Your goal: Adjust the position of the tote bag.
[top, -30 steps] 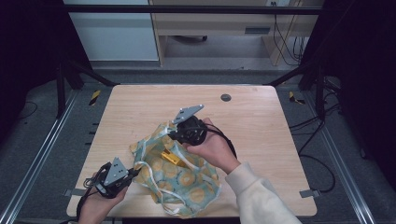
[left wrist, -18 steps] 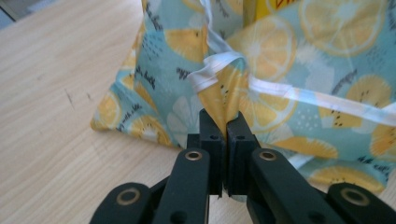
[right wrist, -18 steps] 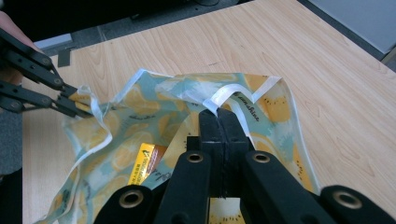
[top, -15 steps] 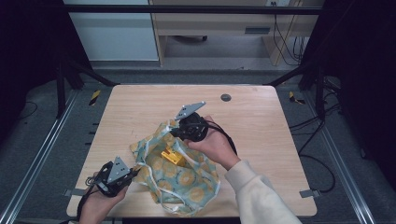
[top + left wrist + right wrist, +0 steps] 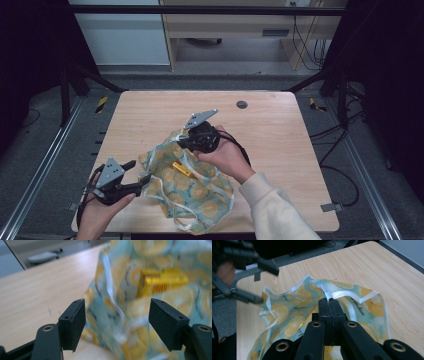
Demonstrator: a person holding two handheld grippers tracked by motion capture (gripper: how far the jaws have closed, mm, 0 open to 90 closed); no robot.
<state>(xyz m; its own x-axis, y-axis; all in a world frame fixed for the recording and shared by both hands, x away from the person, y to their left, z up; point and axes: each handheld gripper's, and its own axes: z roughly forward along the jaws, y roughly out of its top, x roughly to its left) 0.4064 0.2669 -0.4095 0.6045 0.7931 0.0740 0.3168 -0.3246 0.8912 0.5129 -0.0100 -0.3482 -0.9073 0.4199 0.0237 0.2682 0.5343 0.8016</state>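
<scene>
Lying crumpled at lower centre of the light wooden table (image 5: 150, 107): a pale-green, lemon-printed cloth bag (image 5: 200, 192) holding a yellow box (image 5: 181, 168). Right claw (image 5: 184, 143) clamped tight on the bag's white-edged rim. Left claw (image 5: 141, 179) at lower left, just opened, jaws apart beside the cloth, gripping nothing.

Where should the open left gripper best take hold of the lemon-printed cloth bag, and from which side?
Probably the white-trimmed rim of the lemon-printed cloth bag, approached from the bag's left. That edge stands up as a thin fold between the open left gripper's jaws, while the right gripper is shut on the opposite rim.
</scene>
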